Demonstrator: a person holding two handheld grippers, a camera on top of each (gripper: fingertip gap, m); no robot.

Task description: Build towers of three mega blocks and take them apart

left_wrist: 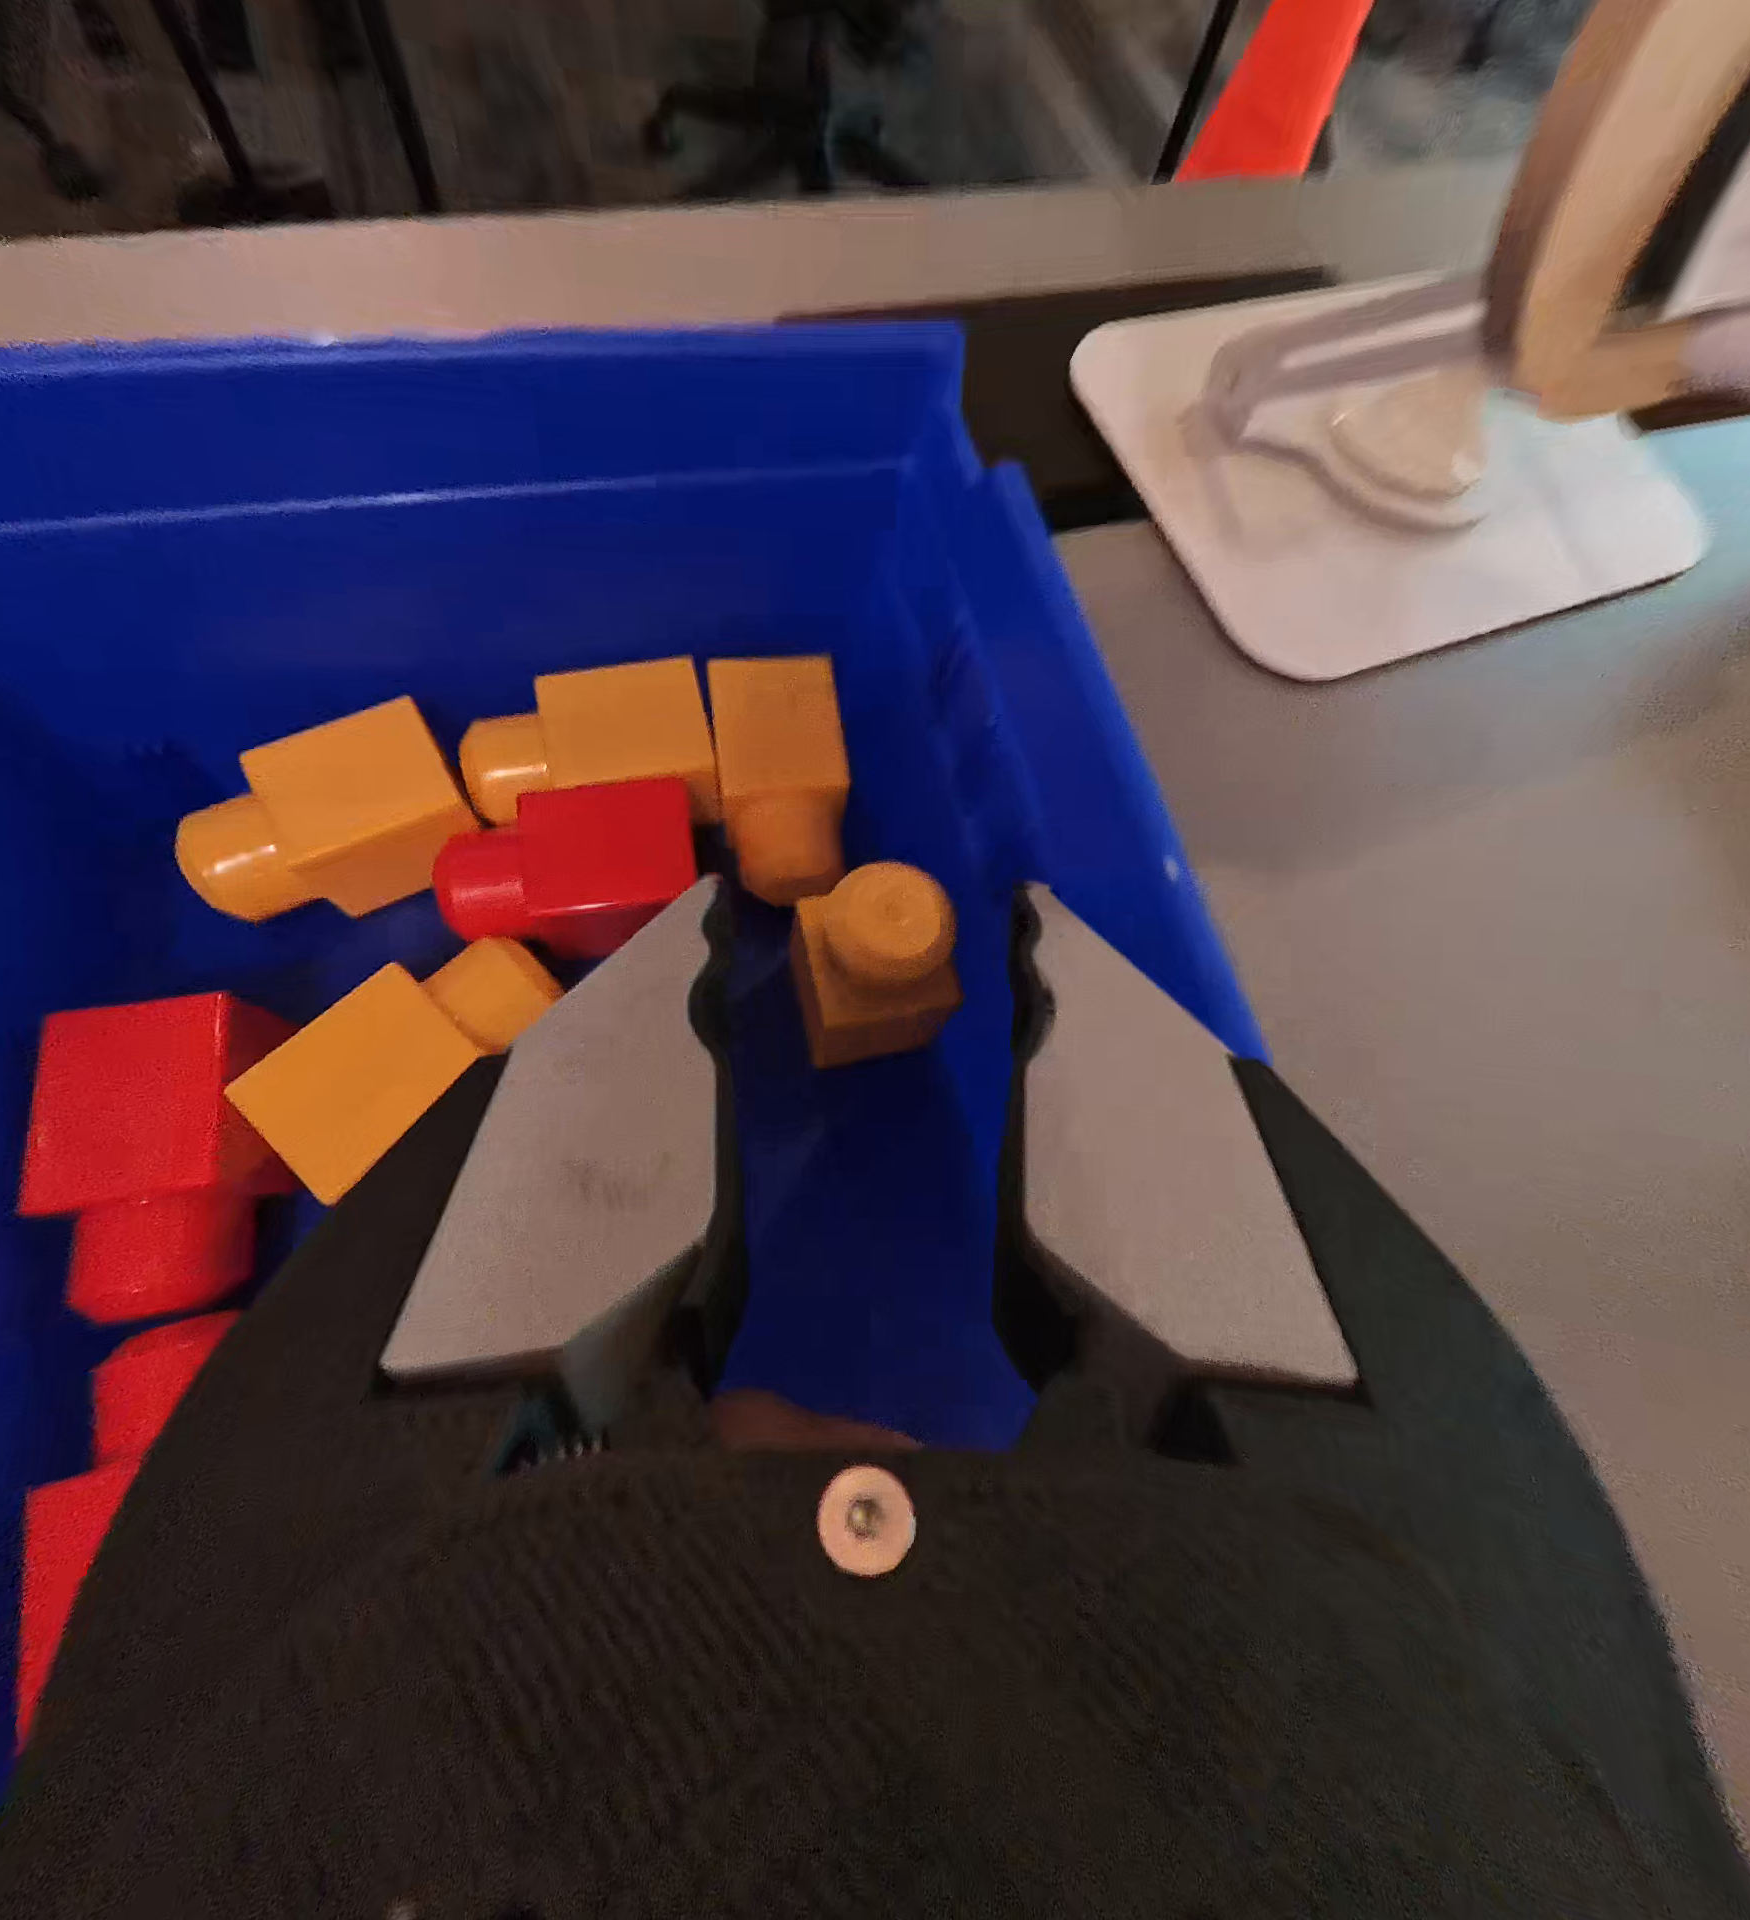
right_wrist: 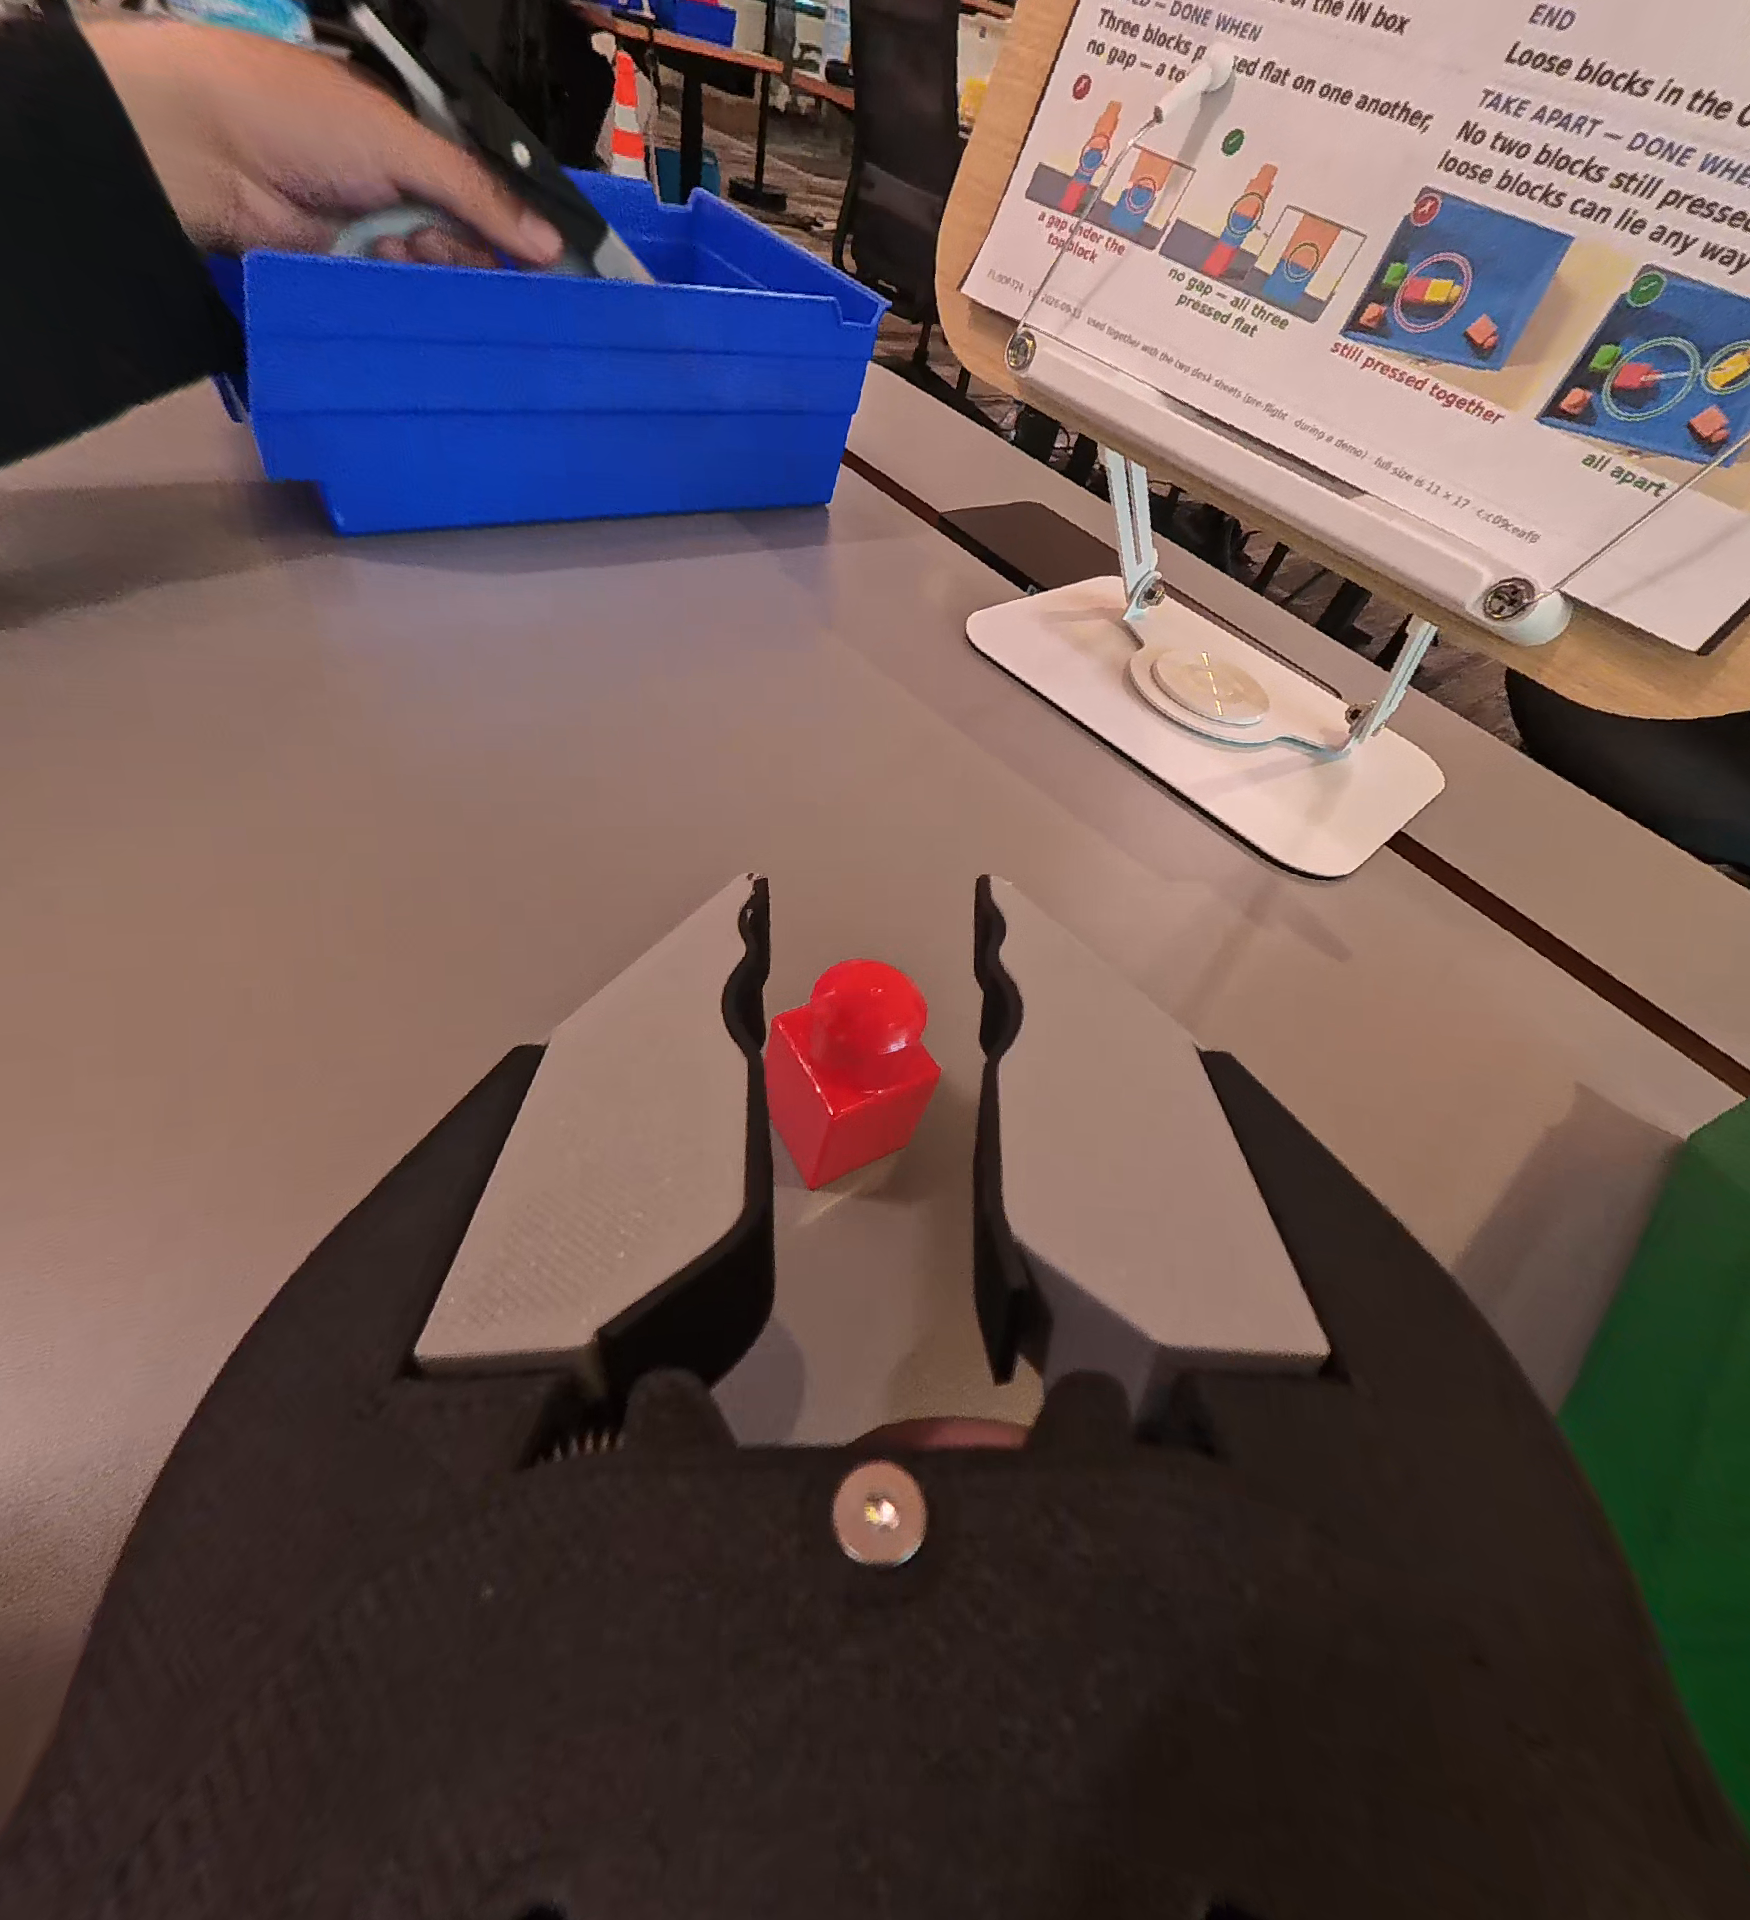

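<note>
The blue bin (right_wrist: 549,416) stands at the far left of the grey worktop (right_wrist: 435,779), and serves as the landmark here. Inside it lie loose orange and red mega blocks, most tipped on their sides. The left claw (left_wrist: 866,914) reaches down into the bin near its right wall, fingers spread wide and gripping nothing; an upright orange block (left_wrist: 876,961) stands on the bin floor between the fingertips, with blue floor visible on both sides of it. To its left a red block (left_wrist: 580,862) lies on its side among orange ones.

Right of the bin and nearer the camera, a single red mega block (right_wrist: 850,1075) stands upright on the worktop. The right claw (right_wrist: 871,904) straddles it, released, a clear gap showing on the right side. Farther right of the bin stands a white document stand (right_wrist: 1214,717) carrying an instruction sheet (right_wrist: 1422,239).
</note>
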